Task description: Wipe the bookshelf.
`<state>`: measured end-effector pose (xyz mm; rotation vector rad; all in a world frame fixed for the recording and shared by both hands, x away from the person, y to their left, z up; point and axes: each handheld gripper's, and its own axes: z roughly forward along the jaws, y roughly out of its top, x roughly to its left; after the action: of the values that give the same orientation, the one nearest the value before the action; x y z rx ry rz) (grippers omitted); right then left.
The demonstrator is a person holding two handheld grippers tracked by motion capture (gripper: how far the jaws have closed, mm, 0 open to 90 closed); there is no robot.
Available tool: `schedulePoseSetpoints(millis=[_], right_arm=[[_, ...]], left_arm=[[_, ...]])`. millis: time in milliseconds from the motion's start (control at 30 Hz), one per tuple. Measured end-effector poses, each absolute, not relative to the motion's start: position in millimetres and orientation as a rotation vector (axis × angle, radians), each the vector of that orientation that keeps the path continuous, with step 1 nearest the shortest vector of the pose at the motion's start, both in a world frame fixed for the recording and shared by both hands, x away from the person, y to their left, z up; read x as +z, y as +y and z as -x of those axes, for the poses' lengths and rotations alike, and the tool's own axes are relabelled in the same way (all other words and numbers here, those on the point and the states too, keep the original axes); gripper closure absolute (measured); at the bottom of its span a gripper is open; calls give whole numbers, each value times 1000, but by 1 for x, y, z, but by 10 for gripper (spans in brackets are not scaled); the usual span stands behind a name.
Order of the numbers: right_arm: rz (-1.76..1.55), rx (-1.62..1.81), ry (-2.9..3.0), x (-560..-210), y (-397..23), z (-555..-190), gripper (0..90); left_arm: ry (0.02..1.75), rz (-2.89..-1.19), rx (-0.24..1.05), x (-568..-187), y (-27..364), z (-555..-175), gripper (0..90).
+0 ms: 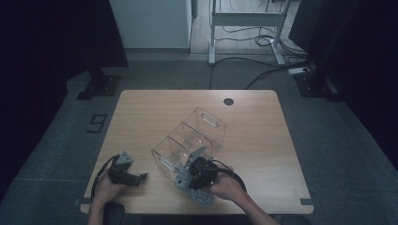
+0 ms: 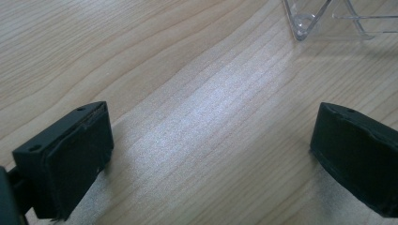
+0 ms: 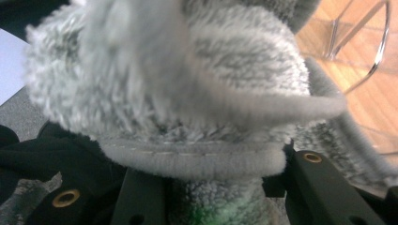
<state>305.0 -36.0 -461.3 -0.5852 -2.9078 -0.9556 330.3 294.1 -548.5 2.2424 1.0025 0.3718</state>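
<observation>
Two claws are at the lower edge of a wooden desk (image 1: 263, 136) in the high view. Left claw (image 1: 141, 177) lies at lower left of the frame, low over the desk, pointing right; in the left gripper view its jaws stand wide apart with bare wood grain between them — released, nothing held. A corner of the clear plastic organizer (image 2: 305, 21) sits at the upper right of that view, well apart from the jaws.

Right claw (image 1: 187, 176) is at lower centre of the high view, held in the person's right hand (image 1: 227, 187). It is clenched on a grey fleecy cloth (image 3: 187, 93): in the right gripper view the plush fabric bulges up from between the two black jaws, with a stitched hem running across the middle of the frame. In the high view a fold of the same cloth (image 1: 202, 197) hangs below the claw, near the desk's front edge.

Clear organizer (image 1: 187, 140), a transparent bin with dividers and a cut-out handle, lies tipped on its side at the centre of the desk, running diagonally from centre towards upper right. Its near open end is just beside the right claw; whether they touch I cannot tell. In the right gripper view its clear walls (image 3: 371, 51) show at upper right, behind the cloth.
</observation>
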Motion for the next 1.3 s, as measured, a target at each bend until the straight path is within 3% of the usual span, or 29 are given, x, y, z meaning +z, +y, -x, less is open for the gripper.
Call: schedulePoseSetpoints(millis=[533,933,1300], right_arm=[[592,-831,-2941,-505,-28,-303,614],[580,-875,-2947,-477,-44,-297,631],[689,-946,-2942,-448,-85,-303,632]], left_arm=[[1007,-2243,372,-548,294,-331,0],[1009,-2241,374,-548,294,-331,0],[1014,-2238,375,-548,294,-331,0]])
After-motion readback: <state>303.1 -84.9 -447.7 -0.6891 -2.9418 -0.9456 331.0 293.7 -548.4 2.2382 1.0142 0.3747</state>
